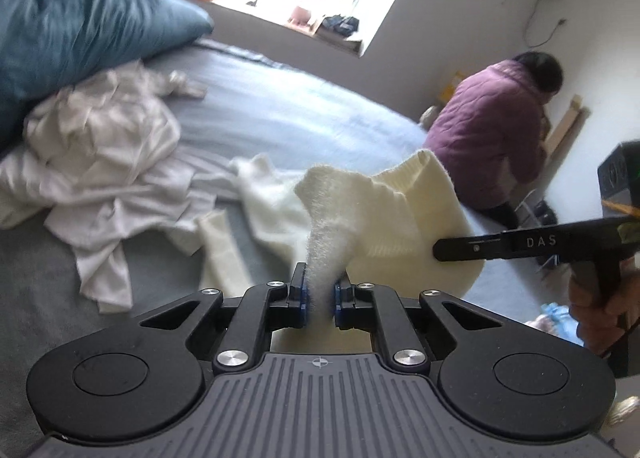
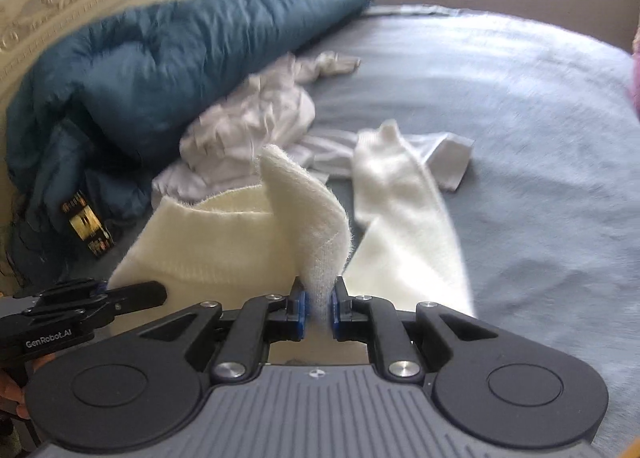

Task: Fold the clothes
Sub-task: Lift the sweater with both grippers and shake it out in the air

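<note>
- left tongs point(image 1: 320, 294) clamped on fuzzy cream sweater point(image 1: 400, 213) edge
- right tongs point(image 2: 318, 310) clamped on its other edge, garment lifted off grey bed point(image 2: 520, 137)
- beyond: crumpled white clothes point(image 1: 104, 145), then blue duvet point(image 2: 160, 69) far left

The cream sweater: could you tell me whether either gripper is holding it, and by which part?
Both: the left gripper and right gripper each pinch a bunched fold of the cream sweater near its ribbed edge.
</note>
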A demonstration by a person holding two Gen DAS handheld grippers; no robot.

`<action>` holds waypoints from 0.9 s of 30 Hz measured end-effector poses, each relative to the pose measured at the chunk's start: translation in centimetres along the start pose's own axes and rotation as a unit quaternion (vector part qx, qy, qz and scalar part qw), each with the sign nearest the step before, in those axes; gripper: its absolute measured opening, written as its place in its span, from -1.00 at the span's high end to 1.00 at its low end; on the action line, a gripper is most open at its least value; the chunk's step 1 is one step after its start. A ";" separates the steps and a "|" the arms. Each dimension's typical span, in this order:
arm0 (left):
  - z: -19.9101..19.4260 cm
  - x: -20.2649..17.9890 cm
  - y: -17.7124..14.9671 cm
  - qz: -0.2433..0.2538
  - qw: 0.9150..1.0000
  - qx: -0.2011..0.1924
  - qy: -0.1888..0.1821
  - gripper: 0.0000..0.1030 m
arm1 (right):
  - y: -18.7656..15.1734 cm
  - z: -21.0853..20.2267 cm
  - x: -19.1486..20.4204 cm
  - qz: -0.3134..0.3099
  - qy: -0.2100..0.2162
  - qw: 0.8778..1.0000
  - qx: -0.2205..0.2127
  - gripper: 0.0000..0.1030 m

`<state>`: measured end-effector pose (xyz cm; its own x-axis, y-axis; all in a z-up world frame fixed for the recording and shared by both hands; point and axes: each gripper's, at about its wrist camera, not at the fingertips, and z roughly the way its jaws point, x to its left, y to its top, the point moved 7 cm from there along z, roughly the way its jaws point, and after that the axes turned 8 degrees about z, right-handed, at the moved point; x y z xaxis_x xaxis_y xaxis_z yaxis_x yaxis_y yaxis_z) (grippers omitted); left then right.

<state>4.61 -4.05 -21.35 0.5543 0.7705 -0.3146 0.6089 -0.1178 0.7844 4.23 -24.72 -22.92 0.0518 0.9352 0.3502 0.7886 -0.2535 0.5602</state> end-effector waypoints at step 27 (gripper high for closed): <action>-18.9 -18.0 15.4 0.143 0.965 -0.218 -0.021 0.83 | 4.4 -33.0 1.9 0.022 0.114 0.949 -0.293 0.74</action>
<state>-6.74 -7.87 6.51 0.6921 0.7189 -0.0653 0.1358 -0.0409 0.9899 -12.43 -32.25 5.00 -0.1102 0.8600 0.4982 0.3092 -0.4468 0.8395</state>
